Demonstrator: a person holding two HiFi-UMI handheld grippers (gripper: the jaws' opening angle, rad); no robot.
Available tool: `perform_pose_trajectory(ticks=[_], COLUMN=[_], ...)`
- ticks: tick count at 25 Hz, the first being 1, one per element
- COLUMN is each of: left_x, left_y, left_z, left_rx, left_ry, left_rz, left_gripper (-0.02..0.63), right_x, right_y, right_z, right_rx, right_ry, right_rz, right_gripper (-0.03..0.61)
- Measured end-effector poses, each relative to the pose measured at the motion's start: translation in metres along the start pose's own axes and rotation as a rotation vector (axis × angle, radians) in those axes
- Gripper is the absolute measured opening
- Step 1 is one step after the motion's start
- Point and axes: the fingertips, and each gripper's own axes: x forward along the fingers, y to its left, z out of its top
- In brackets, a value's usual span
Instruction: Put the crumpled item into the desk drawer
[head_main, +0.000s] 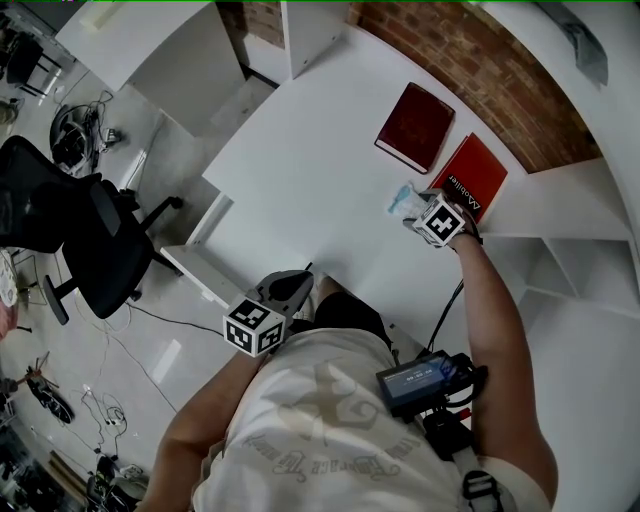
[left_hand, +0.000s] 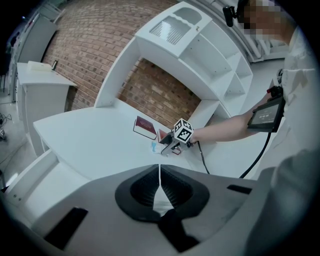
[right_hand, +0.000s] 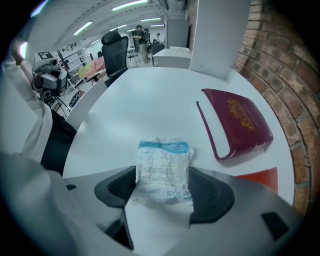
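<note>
The crumpled blue-and-white packet (right_hand: 164, 160) lies on the white desk (head_main: 300, 180), just in front of a maroon book (right_hand: 237, 122) and near a red book (head_main: 470, 178) by the brick wall. The right gripper (right_hand: 164, 185) points steeply down over it, its jaws spread wide with one dark pad on each side of the packet, whose edges reach almost to them; the packet rests flat on the desk and is not clamped. The left gripper (left_hand: 160, 185) is held low at the desk's near edge, well apart from the packet, its jaws closed together with nothing between them. What looks like an open white drawer (head_main: 195, 250) juts out at the desk's left side, beside a black office chair (head_main: 90, 240)
</note>
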Motion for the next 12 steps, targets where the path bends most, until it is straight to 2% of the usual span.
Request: perform_pose_trajectory(ticks=[8,12], left_x=[-0.018,-0.031], left_y=[0.0,-0.002], left_z=[-0.001,-0.005], left_rx=[0.003,0.008], left_ry=[-0.037,-0.052], left_rz=[0.027,0.037], left_gripper=[0.028,0.028], right_x=[-0.011,-0.014], right_y=[0.012,0.022], right_z=[0.009,0.014], right_rx=[-0.014,-0.023], right_ry=[-0.018,-0.027], right_rz=[-0.031,-0.042], right_gripper=[0.286,0.279])
